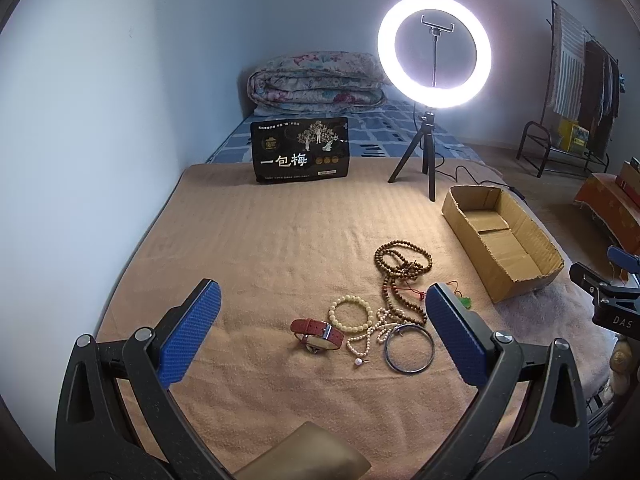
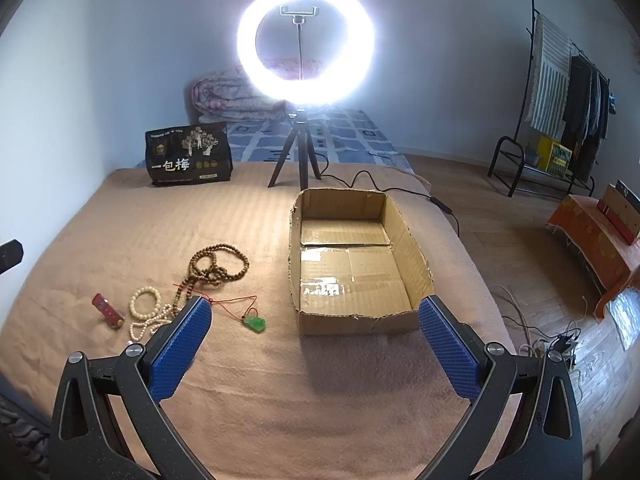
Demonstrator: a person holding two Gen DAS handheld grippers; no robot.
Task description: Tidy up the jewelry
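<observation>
Left wrist: tan blanket, ring light

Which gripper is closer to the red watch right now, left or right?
Left. The left gripper hangs open with the red watch lying between its fingers. The right gripper is open over by the cardboard box, with the watch off to its left.

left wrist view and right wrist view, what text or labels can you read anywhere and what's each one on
"一包梅": large white characters on the black snack bag standing on the blanket.
"DAS": white letters on the right gripper body, cut off at the frame edge.
Small print and gold seals on the bag: too small to read.
Yellow box under the clothes rack: print blurred.
</observation>
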